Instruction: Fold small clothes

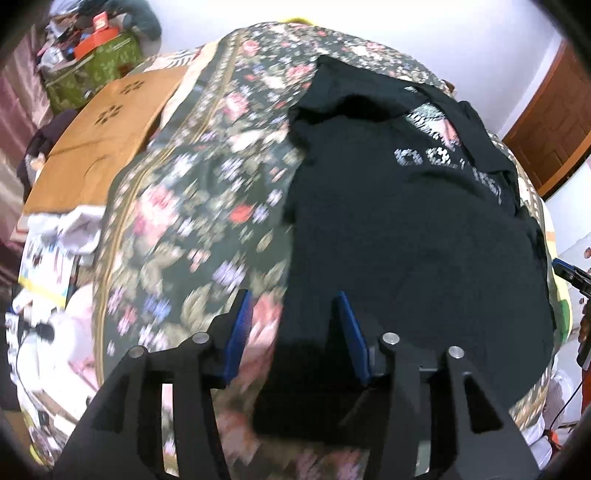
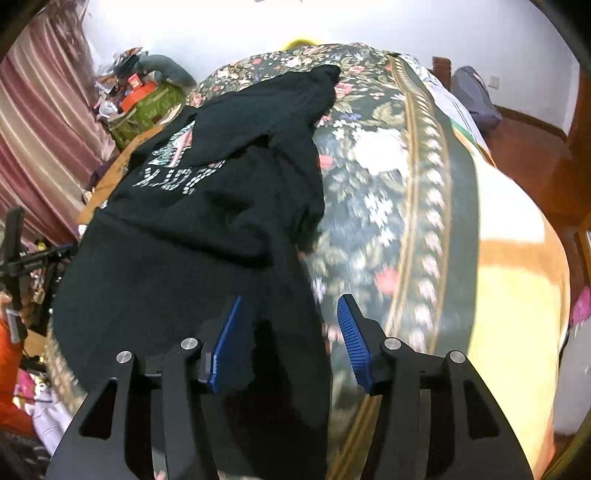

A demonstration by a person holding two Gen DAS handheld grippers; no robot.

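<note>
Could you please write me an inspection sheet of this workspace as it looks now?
Surface: floral bedspread, motion-blurred.
Job's things: black T-shirt with white print, lying partly folded.
Clutter: brown cardboard; green box piled with items.
Grippers: left gripper and right gripper both open, over the shirt's near hem, pads not pressing it.
Cables: thin black cable, far right edge.
Surroundings: pink curtain, white wall, wooden door.

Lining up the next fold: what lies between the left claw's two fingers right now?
In the left wrist view, the left claw stands open over the black shirt's near left edge, with floral bedspread beside it. Nothing is pinched.
</note>
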